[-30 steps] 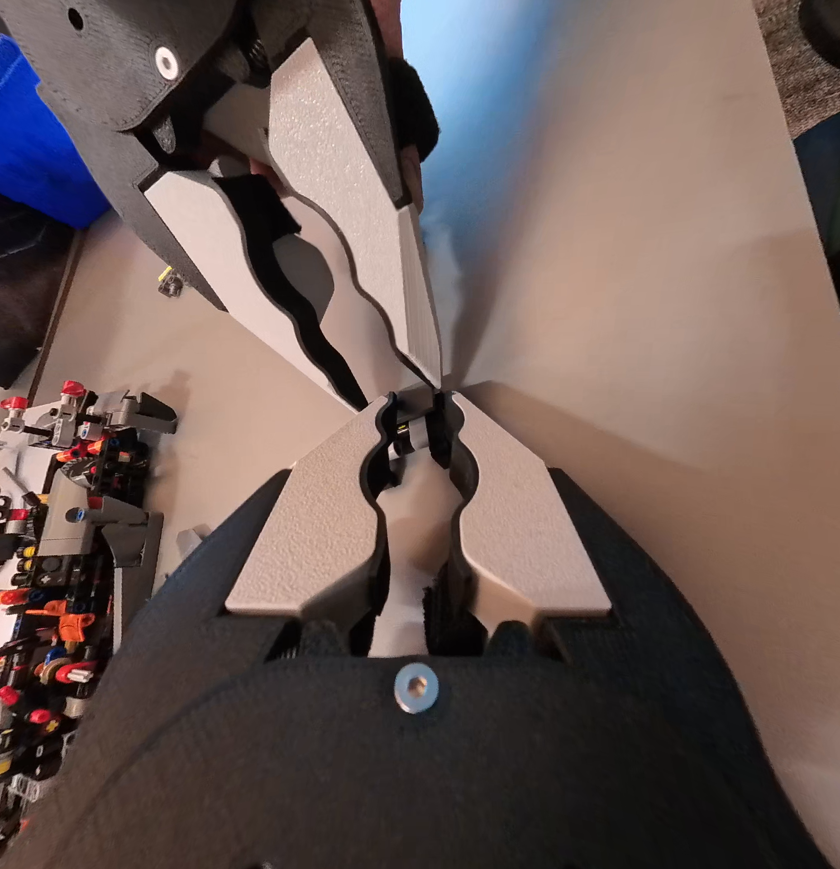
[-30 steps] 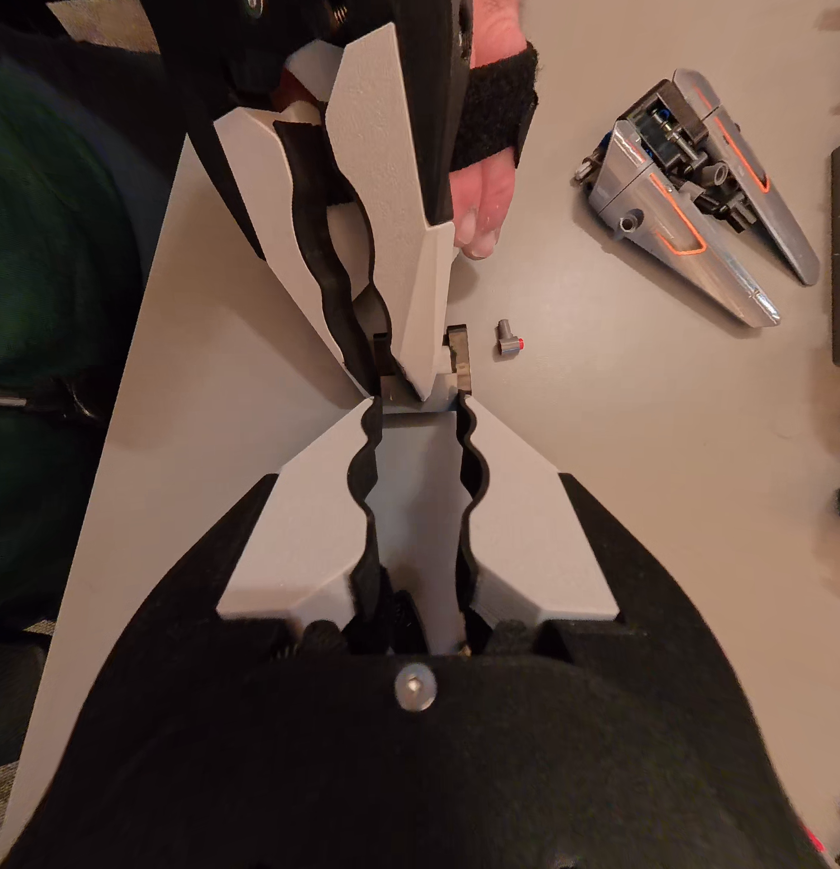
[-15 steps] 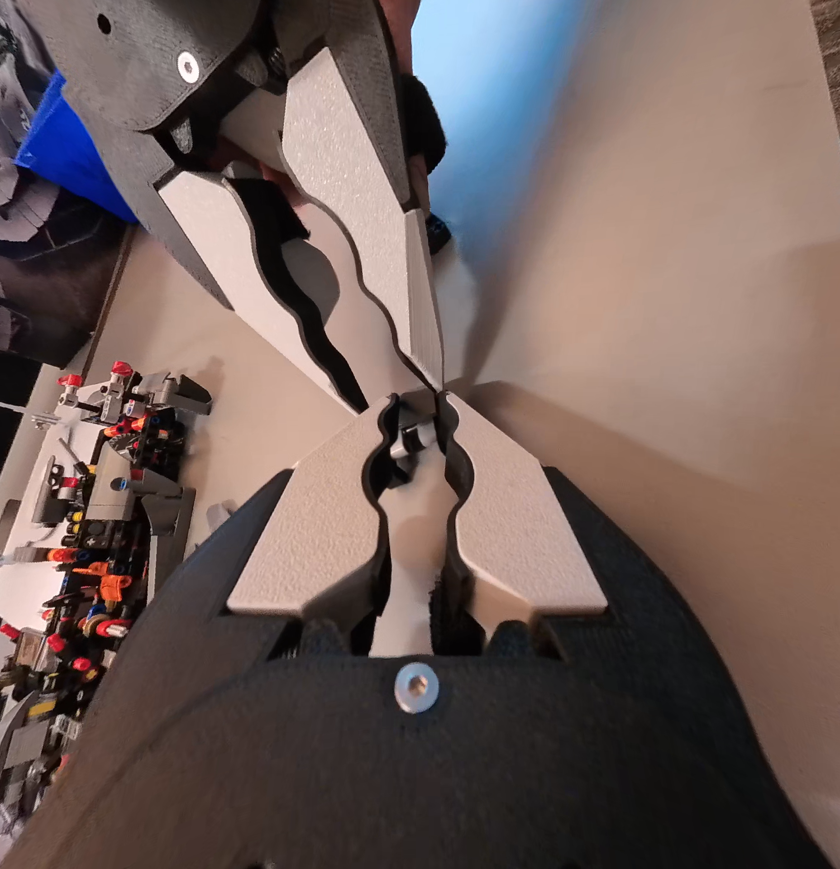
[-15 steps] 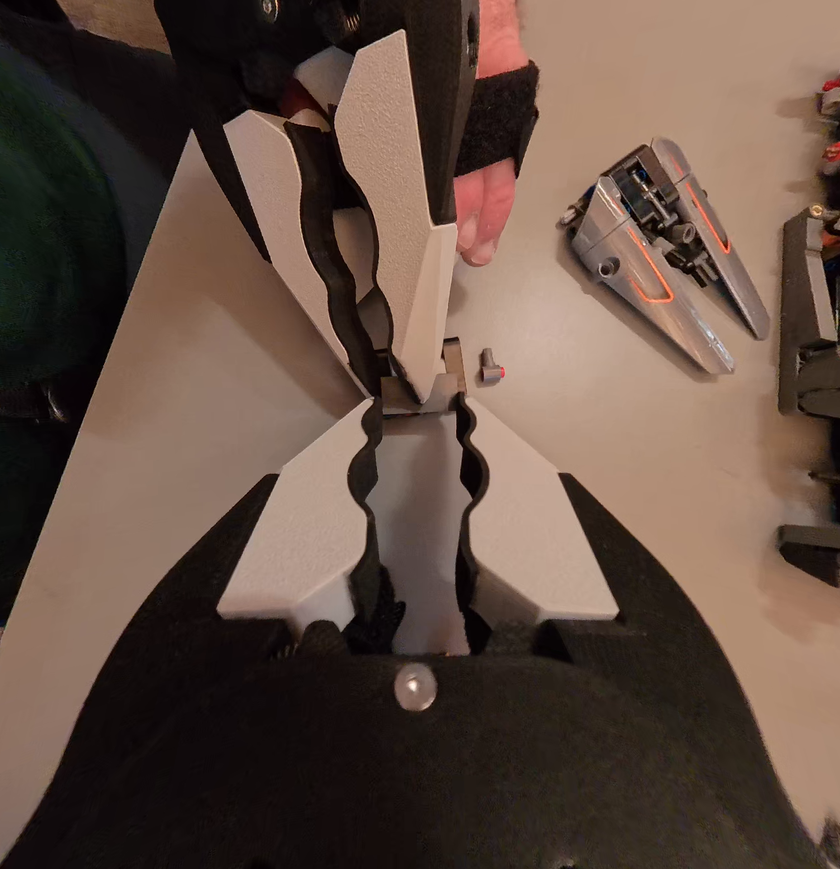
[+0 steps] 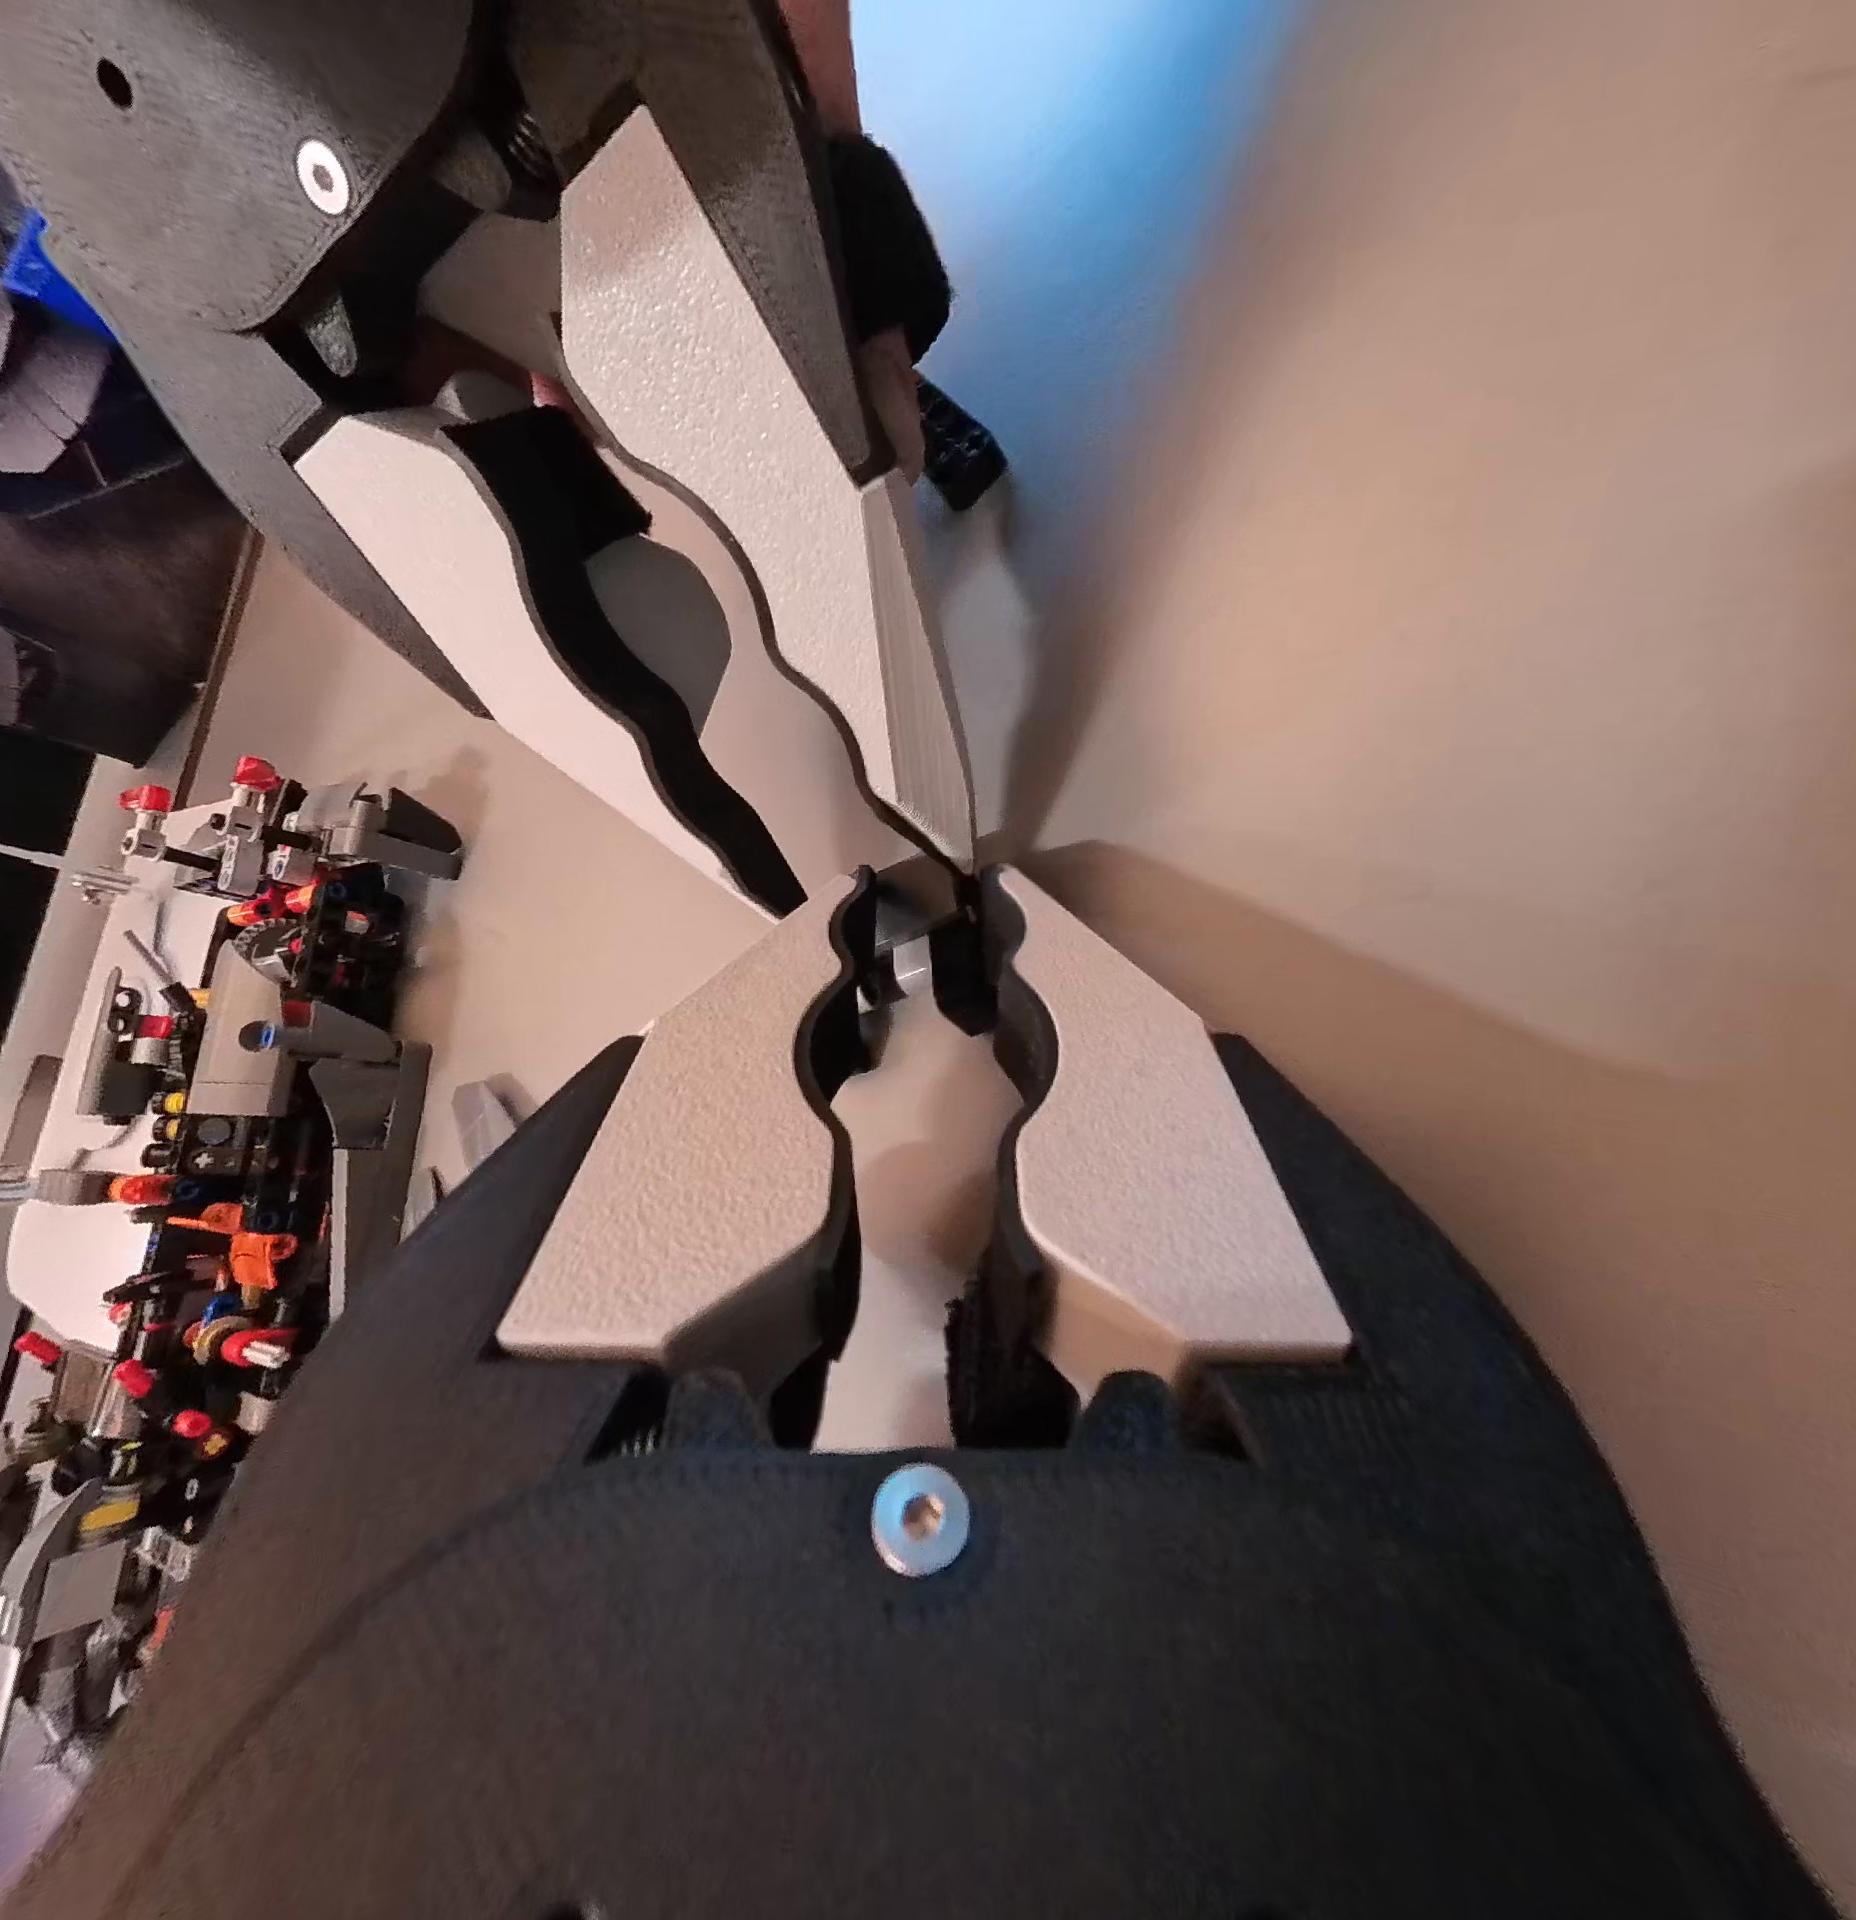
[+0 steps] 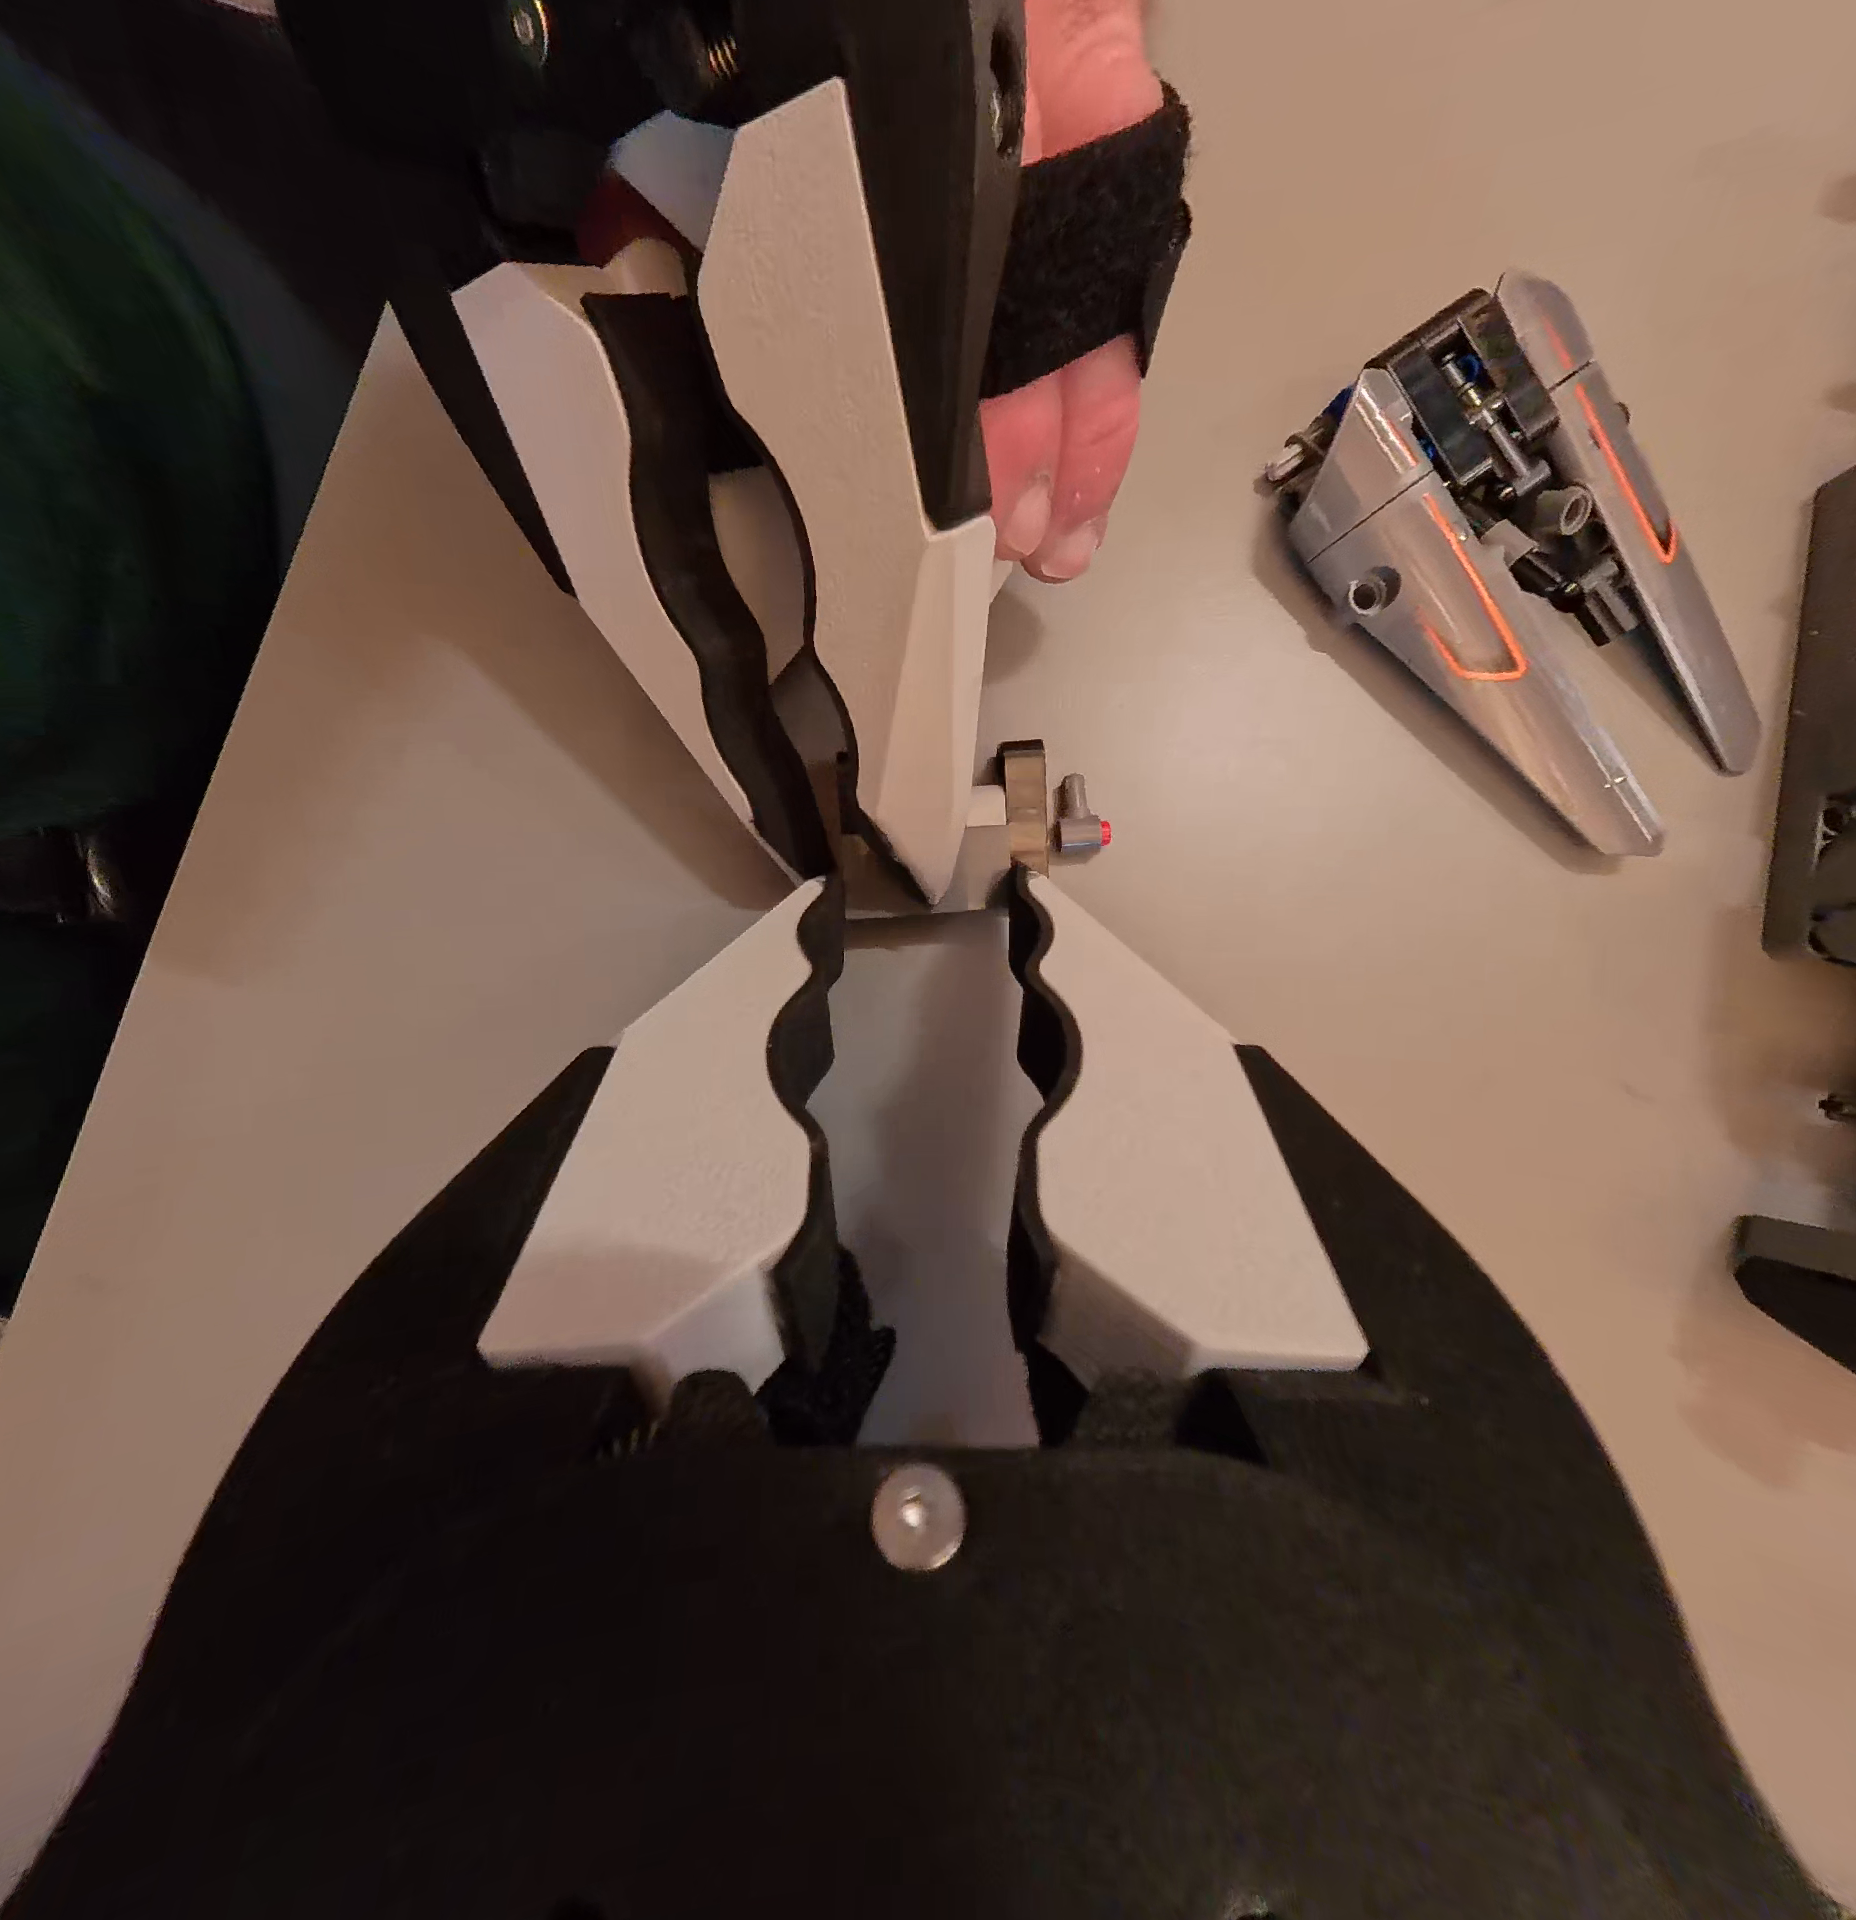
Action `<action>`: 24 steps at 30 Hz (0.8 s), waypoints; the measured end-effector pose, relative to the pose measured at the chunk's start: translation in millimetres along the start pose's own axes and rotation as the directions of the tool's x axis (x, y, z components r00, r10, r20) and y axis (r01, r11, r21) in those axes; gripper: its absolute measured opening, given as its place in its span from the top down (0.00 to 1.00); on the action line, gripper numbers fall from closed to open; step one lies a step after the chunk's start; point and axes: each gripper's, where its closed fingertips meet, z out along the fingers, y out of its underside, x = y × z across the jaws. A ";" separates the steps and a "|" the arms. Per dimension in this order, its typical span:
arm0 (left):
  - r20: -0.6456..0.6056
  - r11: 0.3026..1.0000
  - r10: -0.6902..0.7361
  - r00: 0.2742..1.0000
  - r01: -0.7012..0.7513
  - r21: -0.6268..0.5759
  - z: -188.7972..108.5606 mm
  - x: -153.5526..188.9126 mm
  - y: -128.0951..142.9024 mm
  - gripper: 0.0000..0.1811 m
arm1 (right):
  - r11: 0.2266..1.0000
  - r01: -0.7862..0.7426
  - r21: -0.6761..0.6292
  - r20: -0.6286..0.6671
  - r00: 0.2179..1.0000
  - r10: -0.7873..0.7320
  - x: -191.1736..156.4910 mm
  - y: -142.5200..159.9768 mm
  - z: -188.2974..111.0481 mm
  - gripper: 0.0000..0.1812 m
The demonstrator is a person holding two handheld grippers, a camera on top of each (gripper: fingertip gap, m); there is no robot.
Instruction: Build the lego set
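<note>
Left wrist view: a large part-built model [image 5: 207, 1122] lay at the far left of the table [image 5: 1423, 727], dense with black and grey beams and red, orange and blue pins; much of the set seemed already assembled.
Loose pieces: a pale wedge-shaped part [image 5: 482, 1127] lay just beside that model, and a black studded brick [image 5: 960, 452] sat farther up the table, neither yet fitted.
Left gripper [image 5: 919, 914]: its jaws were closed on a small grey-and-black piece [image 5: 919, 961], held just behind the tips.
Right gripper [image 6: 919, 888]: its jaws were set part-way apart and clamped on the outer sides of a grey bracket-like piece [image 6: 991, 831], with the left gripper's tips meeting it from above.
Step in hand: joining the two small pieces tip to tip seemed the likely aim; whether they had seated could not be told.
Small pin: a grey connector with a red end [image 6: 1082, 826] sat on the table just past the bracket.
Right wrist view, far right: a finished silver wedge subassembly [image 6: 1506, 582] with orange outlines lay well apart, and dark grey panels [image 6: 1828, 727] waited at the edge.
Materials: gripper fingers were pale, grainy and angular, with wavy black rubbery pads; the bodies were coarse black print; the table was smooth, matte and beige.
Remaining: the subassemblies had not yet been joined to the main model.
</note>
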 end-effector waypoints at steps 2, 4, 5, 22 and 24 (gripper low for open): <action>-0.005 1.000 -0.019 1.000 0.019 0.005 -0.5 -0.5 0.4 0.91 | 1.000 -0.002 0.003 0.004 1.000 0.002 0.4 -0.1 -0.2 0.84; 0.009 1.000 -0.011 1.000 0.011 0.002 -0.1 -1.4 1.4 0.91 | 1.000 -0.008 0.013 -0.008 1.000 0.008 2.2 1.4 -1.8 0.83; 0.009 1.000 -0.012 1.000 0.012 0.002 -0.1 -1.4 1.4 0.91 | 1.000 -0.016 0.021 -0.004 1.000 0.016 1.9 2.1 -2.8 0.83; 0.003 1.000 -0.025 1.000 0.025 0.015 -1.8 -3.9 2.7 0.89 | 0.992 -0.026 0.123 0.012 1.000 0.025 0.8 -4.0 -4.2 0.85; 0.002 1.000 -0.018 1.000 0.018 0.015 -1.7 -3.4 3.2 0.89 | 0.992 -0.034 0.125 0.012 0.999 0.033 2.0 -3.5 -3.1 0.82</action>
